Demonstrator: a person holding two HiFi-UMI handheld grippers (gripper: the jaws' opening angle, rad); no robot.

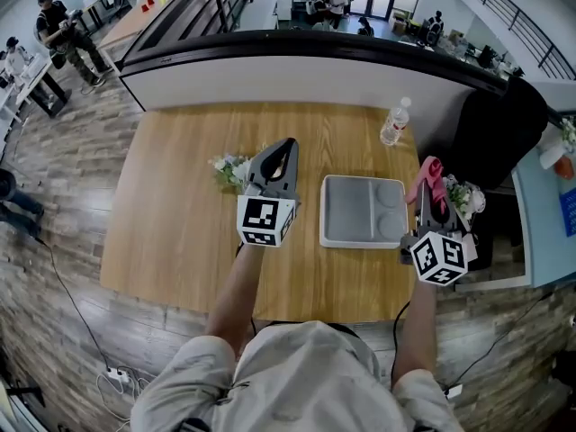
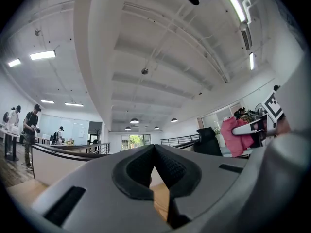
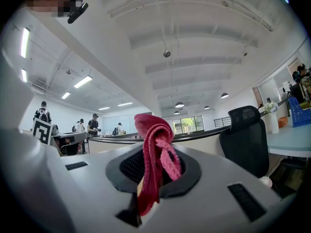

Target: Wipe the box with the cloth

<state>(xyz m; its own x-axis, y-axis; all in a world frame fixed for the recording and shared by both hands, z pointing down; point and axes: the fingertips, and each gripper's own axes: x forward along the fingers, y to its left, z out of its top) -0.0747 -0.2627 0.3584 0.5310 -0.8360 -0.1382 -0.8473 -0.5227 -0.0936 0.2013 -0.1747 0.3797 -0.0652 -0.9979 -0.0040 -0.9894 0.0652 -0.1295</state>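
Two grippers are being held over the wooden table [image 1: 180,205], both pointing upward. Left gripper [image 2: 155,148]: jaws are pressing together with nothing between them. Right gripper [image 3: 154,166]: jaws are pinching the pink cloth [image 3: 151,130], which is drooping over them. Grey box [image 1: 363,210] is sitting on the table between the grippers, apart from the cloth.

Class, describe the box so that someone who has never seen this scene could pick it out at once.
Find the wooden table below the curved counter. Right of its middle lies the box. It is the only flat, pale grey rectangle there, with two round hollows along its right side, unlike the upright water bottle behind it.
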